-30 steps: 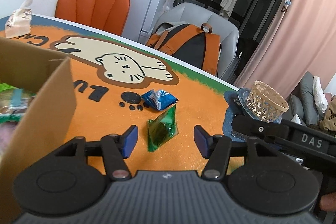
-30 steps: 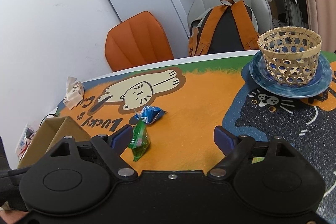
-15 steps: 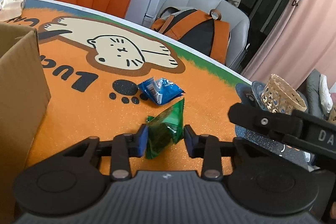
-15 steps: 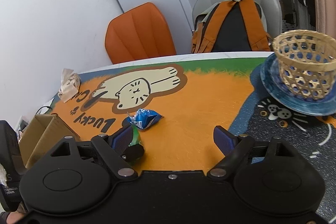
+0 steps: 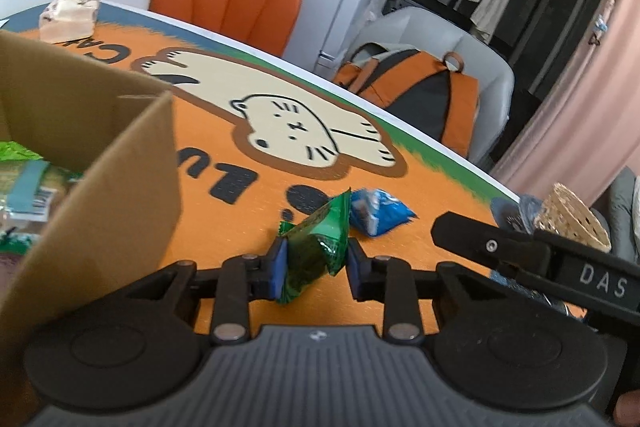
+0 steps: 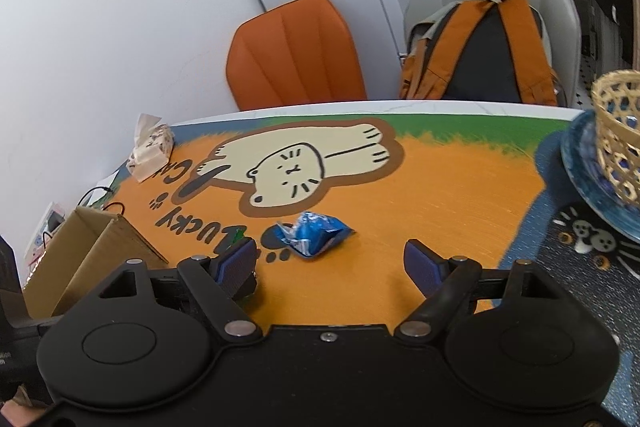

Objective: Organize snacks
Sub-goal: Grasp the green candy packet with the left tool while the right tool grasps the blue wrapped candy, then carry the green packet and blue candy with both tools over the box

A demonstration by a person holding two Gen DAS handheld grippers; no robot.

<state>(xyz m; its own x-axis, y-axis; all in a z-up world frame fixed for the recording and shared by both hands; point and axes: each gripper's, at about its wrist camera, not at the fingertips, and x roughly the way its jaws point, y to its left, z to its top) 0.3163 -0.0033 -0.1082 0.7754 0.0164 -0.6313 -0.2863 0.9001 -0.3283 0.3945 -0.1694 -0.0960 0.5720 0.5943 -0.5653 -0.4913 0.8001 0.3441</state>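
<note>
My left gripper [image 5: 318, 265] is shut on a green snack packet [image 5: 316, 247], its blue pads pressing both sides, just above the orange mat. A blue snack packet [image 5: 376, 213] lies on the mat right behind it. The cardboard box [image 5: 120, 163] stands at the left with several snack packs [image 5: 24, 183] inside. In the right wrist view, my right gripper [image 6: 330, 263] is open over the mat, and the blue snack packet [image 6: 314, 233] lies just ahead of its fingertips, nearer the left one. The box [image 6: 80, 255] is at the far left there.
A woven basket [image 6: 618, 131] sits on a blue plate [image 6: 580, 163] at the table's right. A tissue pack [image 6: 150, 147] lies at the far left edge. An orange chair [image 6: 296, 55] and a grey chair with a backpack [image 6: 480, 51] stand behind the table.
My left gripper closed on the green packet and carried it left toward the box. My right gripper moved left, nearer the blue packet, and stayed open.
</note>
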